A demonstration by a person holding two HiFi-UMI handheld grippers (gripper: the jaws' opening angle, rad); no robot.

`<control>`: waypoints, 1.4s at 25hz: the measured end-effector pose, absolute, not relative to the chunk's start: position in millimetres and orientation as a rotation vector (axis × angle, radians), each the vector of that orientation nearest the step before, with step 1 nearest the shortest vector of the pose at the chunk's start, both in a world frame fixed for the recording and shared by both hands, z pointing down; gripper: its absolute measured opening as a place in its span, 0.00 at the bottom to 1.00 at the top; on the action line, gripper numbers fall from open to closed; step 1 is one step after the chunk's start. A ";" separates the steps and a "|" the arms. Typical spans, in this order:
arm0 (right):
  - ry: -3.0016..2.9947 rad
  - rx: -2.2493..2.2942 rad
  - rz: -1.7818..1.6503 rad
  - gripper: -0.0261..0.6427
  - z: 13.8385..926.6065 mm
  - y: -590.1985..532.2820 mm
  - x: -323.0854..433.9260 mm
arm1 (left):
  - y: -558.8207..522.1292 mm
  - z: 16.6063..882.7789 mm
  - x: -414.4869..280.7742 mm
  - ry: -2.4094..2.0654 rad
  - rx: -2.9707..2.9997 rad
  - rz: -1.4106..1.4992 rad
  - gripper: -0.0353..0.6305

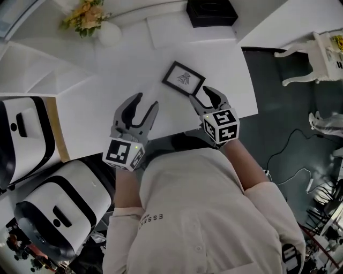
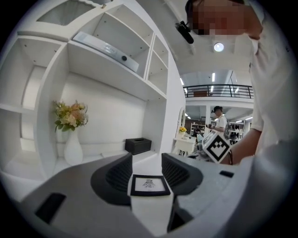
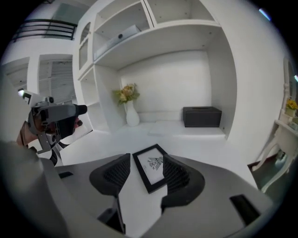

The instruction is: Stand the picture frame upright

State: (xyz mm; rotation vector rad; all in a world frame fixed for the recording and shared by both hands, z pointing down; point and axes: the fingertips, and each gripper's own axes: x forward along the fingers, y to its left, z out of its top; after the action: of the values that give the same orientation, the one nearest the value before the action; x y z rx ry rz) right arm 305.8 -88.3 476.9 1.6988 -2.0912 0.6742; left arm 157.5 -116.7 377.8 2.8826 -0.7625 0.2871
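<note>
One vase (image 1: 110,33) stands well beyond the left claw (image 1: 147,101), whose jaws are wide apart and empty. A shirt (image 1: 153,218) reads "ESSE", the rest unclear. One frame (image 1: 183,78) lies flat just ahead of the right claw (image 1: 206,96), which gapes, holding nothing. One black box (image 1: 211,12) sits far beyond.

Mostly smooth white and matt black in front of me.
My left gripper (image 1: 147,101) and right gripper (image 1: 199,93) are dull grey plastic with dark ribbed pads (image 3: 115,174), and their marker cubes look printed and flat. The picture frame (image 1: 184,78) has a matt black rim round a white paper print. The table (image 1: 123,75) is smooth matt white, the vase (image 1: 110,33) glossy white, the box (image 1: 211,13) matt black. My shirt (image 1: 203,214) is soft pale cloth.
</note>
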 end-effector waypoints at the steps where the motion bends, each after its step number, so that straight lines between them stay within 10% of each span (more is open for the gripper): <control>1: -2.059 1.687 0.728 0.38 489.7 -91.9 311.4 | -119.8 381.9 160.5 -0.767 2.874 0.293 0.34; 14: -1.703 1.752 1.323 0.38 588.6 -114.7 354.1 | -142.3 416.8 170.7 -0.859 2.806 0.396 0.34; 35: -1.711 1.609 1.234 0.25 591.5 -94.6 303.6 | -105.0 422.4 131.4 -0.854 2.774 0.422 0.34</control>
State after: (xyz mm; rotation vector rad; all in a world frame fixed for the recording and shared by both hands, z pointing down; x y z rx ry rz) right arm 303.6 -94.6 591.5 1.6093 -1.7106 1.2345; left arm 131.4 -105.0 422.4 2.7740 -0.8544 0.4224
